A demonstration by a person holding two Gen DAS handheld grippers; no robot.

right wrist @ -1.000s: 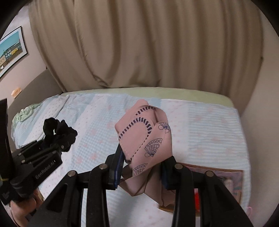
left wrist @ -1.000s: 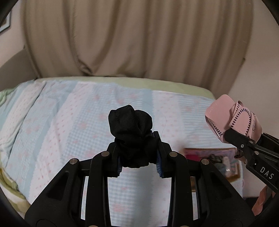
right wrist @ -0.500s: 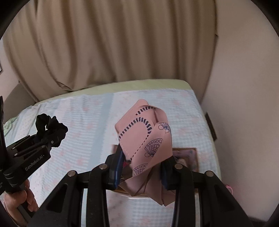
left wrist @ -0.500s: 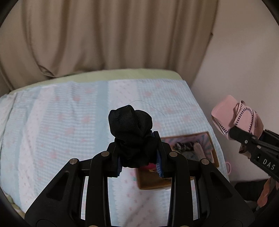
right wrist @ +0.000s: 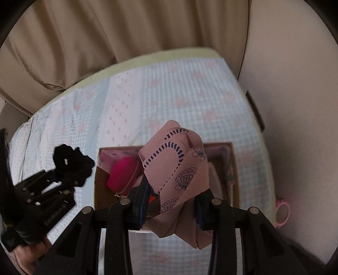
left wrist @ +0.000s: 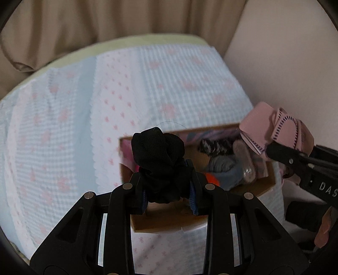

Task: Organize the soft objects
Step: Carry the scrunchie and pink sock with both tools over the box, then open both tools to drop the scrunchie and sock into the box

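Left wrist: quilted bedspread, beige curtain.

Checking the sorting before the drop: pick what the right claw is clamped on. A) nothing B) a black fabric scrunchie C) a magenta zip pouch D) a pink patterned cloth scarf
D: the right claw is shut on the pink patterned cloth scarf, above the open cardboard box; the black fabric scrunchie sits in the left claw.
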